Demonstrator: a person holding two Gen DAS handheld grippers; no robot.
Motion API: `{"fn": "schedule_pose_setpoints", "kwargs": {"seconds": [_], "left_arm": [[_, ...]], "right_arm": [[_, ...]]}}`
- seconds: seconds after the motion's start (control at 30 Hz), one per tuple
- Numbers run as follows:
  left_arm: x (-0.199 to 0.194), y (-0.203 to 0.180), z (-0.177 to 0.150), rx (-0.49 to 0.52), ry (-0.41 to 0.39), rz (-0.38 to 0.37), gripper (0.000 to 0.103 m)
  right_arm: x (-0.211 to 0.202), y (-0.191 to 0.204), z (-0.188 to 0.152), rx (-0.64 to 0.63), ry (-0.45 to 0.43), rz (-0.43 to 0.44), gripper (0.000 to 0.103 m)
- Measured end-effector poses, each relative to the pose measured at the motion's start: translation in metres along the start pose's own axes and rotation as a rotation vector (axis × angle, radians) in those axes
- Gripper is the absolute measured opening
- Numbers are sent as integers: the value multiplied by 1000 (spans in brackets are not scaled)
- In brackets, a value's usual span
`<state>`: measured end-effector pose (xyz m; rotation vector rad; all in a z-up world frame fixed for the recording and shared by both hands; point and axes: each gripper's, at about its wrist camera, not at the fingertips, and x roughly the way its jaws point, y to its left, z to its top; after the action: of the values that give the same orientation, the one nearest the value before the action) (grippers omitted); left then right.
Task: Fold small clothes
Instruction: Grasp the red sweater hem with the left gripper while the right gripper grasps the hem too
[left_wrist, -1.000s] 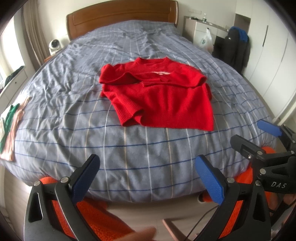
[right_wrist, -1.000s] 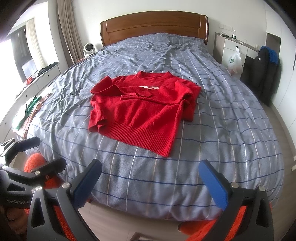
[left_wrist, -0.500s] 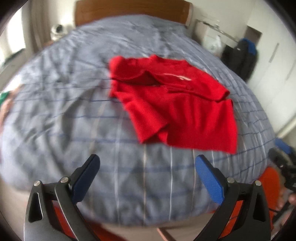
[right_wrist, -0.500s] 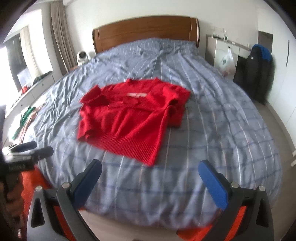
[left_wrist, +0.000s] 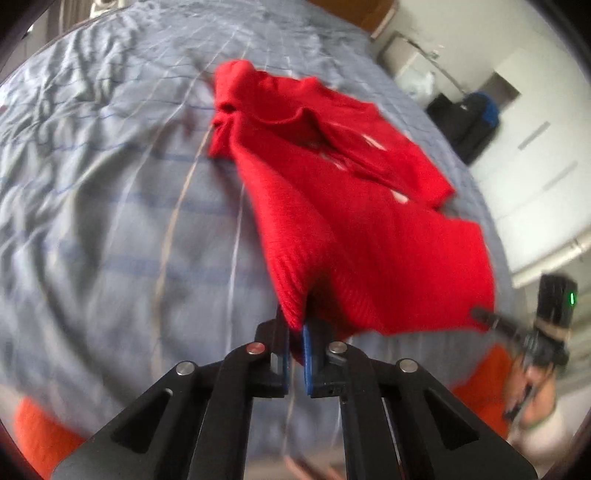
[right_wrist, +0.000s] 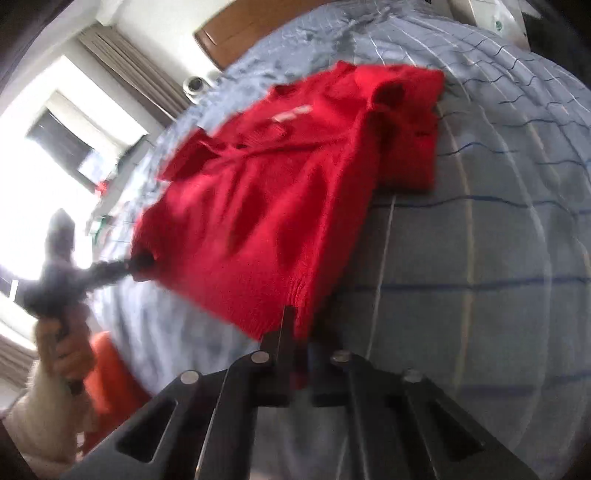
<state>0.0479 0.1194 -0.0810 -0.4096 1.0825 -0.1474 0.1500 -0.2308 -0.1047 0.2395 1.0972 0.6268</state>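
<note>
Your left claw (left_wrist: 295, 356) is pinching one hem corner of the sweater (left_wrist: 354, 229), its jaws having just closed; your right claw (right_wrist: 295, 354) is gripping the other. Sleeves are lying tucked in on the bed (left_wrist: 110, 184); the hem-to-collar fold is waiting. Only the right view is showing the window (right_wrist: 70, 147)

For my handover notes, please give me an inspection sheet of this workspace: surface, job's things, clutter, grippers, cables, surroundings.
Surface: bed with grey-blue checked cover, wrinkled.
Job's things: red knitted sweater, lying on the cover, sleeves folded in.
Clutter: nothing seen.
Grippers: left hand-held gripper shut on one hem corner; right hand-held gripper shut on the other; jaws have just been closing.
Cables: nothing seen.
Surroundings: brown wooden headboard, white wardrobe, bright window.
</note>
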Motion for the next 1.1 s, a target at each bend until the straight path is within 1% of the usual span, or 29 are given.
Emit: {"fn": "schedule_pose_setpoints", "kwargs": {"seconds": [0.07, 0.1, 0.17, 0.2, 0.27, 0.33, 0.4, 0.47, 0.6, 0.67, 0.77, 0.87, 1.03, 1.1], "left_arm": [[-17, 2, -29, 16, 44, -25, 4], [-19, 2, -42, 24, 72, -24, 4], [-14, 0, -58, 49, 108, 11, 4], [-7, -1, -64, 68, 116, 42, 4], [5, 2, -66, 56, 132, 78, 4], [8, 6, -64, 34, 127, 81, 4], [5, 5, -64, 40, 115, 96, 4], [1, 5, -68, 39, 114, 115, 3], [3, 5, -79, 57, 134, 176, 3], [14, 8, -80, 49, 152, 197, 3], [32, 12, -81, 45, 164, 219, 5], [32, 5, -82, 70, 153, 247, 6], [35, -2, -83, 84, 145, 279, 6], [43, -10, -79, 86, 143, 287, 6]], "right_arm": [[-35, 1, -15, -1, 17, 26, 5], [-45, 1, -21, 3, 27, 29, 5], [-54, 1, -35, 14, 65, 21, 5], [-52, 1, -42, 26, 85, 5, 5], [-38, -1, -49, 26, 115, -27, 5], [-19, -2, -56, 40, 148, -66, 5], [-6, -2, -60, 42, 157, -94, 5], [0, 0, -64, 27, 157, -126, 5], [-5, 1, -65, 35, 162, -200, 4], [-9, 3, -67, 53, 166, -207, 4], [2, 0, -69, 32, 181, -239, 4], [18, -5, -69, 15, 183, -260, 4], [17, -8, -71, 9, 179, -258, 4], [18, -10, -71, 11, 181, -258, 4]]}}
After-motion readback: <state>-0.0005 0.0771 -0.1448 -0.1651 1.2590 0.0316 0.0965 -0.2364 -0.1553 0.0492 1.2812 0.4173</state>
